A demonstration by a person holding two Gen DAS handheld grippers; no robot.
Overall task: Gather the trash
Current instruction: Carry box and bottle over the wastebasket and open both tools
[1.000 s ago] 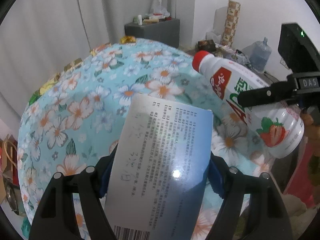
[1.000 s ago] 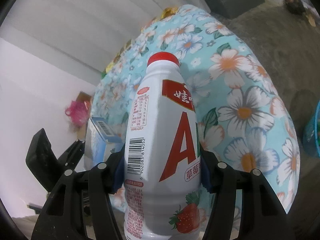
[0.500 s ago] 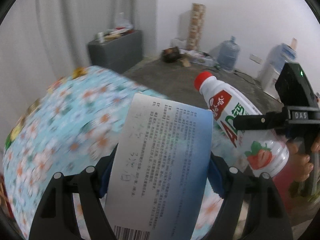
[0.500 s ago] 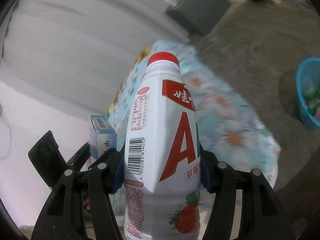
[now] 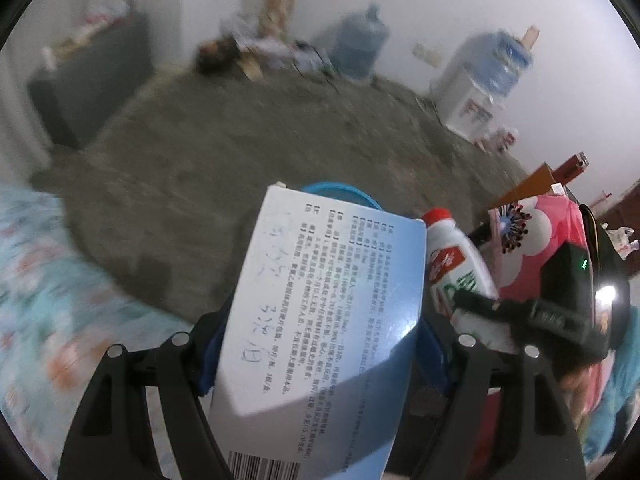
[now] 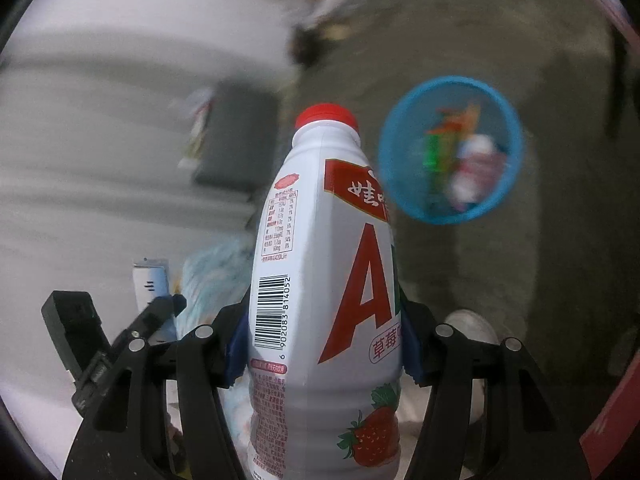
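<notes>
My left gripper (image 5: 320, 344) is shut on a blue-and-white printed carton (image 5: 324, 320), held up in the air. My right gripper (image 6: 324, 344) is shut on a white strawberry drink bottle with a red cap (image 6: 324, 264). The bottle (image 5: 456, 268) and right gripper (image 5: 532, 312) also show at the right of the left wrist view. A round blue trash basket (image 6: 450, 150) with wrappers inside stands on the floor, ahead and right of the bottle. In the left wrist view only its blue rim (image 5: 340, 192) peeks above the carton. The carton (image 6: 150, 284) and left gripper (image 6: 120, 336) show at lower left of the right wrist view.
A floral-covered table (image 5: 36, 280) is at the left edge. A dark cabinet (image 5: 88, 80), water jugs (image 5: 360, 48), a water dispenser (image 5: 476, 92) and clutter line the far wall. A pink flowered object (image 5: 536, 248) is behind the right gripper. The floor is grey concrete (image 5: 240, 148).
Both grippers have swung away from the floral table toward the floor and the blue basket, which has come into view. Both still hold the carton and the bottle.
</notes>
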